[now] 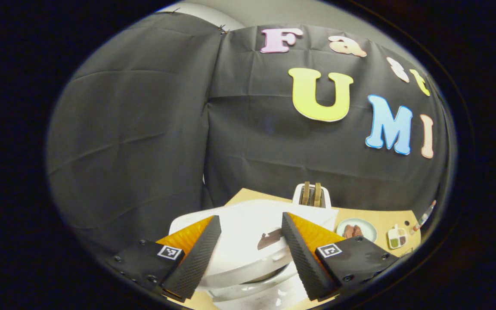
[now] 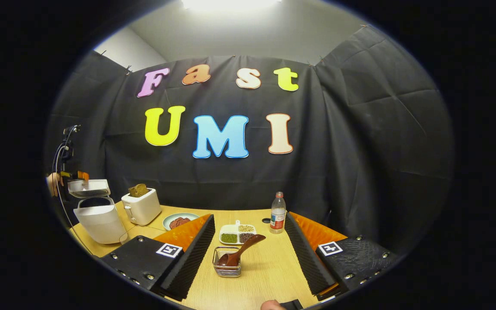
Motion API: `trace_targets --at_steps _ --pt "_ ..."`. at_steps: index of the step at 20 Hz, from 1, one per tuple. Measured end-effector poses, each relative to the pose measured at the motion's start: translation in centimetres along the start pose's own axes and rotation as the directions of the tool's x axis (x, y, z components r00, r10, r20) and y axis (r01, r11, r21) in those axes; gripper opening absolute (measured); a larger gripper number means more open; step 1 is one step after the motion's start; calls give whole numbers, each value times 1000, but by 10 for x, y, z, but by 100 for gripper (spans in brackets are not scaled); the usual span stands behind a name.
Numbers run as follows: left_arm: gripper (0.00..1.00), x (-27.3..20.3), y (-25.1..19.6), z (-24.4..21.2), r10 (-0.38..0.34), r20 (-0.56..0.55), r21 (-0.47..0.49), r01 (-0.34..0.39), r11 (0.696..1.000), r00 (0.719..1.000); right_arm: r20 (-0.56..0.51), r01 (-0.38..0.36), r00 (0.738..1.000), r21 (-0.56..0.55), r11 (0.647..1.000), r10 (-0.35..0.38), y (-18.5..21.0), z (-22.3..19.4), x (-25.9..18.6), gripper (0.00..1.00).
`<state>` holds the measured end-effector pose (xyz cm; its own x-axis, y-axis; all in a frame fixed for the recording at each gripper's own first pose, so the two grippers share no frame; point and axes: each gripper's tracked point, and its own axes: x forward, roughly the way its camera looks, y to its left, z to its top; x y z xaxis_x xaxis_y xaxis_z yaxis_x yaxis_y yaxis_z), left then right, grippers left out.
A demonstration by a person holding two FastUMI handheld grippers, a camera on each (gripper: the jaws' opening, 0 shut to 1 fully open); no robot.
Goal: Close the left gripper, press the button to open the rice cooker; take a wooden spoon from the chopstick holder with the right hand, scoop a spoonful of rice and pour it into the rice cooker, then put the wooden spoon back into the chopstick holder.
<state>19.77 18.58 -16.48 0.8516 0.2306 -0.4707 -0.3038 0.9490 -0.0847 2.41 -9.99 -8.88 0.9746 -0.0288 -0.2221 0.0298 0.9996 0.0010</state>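
Rice cooker (image 2: 97, 221) stands at the far left edge of the wooden table (image 2: 269, 267) in the right gripper view, white, with its lid (image 2: 88, 188) raised. In the left gripper view the same cooker (image 1: 248, 254) sits directly below and between the fingers of the left gripper (image 1: 250, 254), whose fingers are spread apart and grip nothing. Just behind the cooker is a white toaster (image 2: 141, 206) with bread in its slots. Nearer the middle of the table, the wooden spoon (image 2: 239, 252) leans in the chopstick holder (image 2: 227, 262), bowl end down. The right gripper (image 2: 248, 258) hangs above it, fingers wide apart, touching nothing. Beyond the holder lie a divided dish of grains (image 2: 237, 234), a plate (image 2: 180, 221) and an upright bottle (image 2: 278, 213).
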Motion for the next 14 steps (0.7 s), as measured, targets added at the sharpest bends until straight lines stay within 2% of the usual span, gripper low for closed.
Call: trace_targets --at_steps 3,6,9,14 --pt "100 0 -3 -16 -5 -31 -18 5 1000 1000 -1 -2 1000 4 1000 2 0 -2 1 99" --pt "96 1 -7 -27 -6 -41 6 6 1000 999 -6 -1 1000 1 1000 1 -2 -4 0 99" --pt "97 1 -12 -45 -11 -79 6 12 1000 997 -11 -2 1000 7 1000 2 -1 -6 0 99" --pt "97 4 -14 -70 -4 -120 67 12 998 993 -11 3 1000 1 1000 -3 -2 -7 1 99"
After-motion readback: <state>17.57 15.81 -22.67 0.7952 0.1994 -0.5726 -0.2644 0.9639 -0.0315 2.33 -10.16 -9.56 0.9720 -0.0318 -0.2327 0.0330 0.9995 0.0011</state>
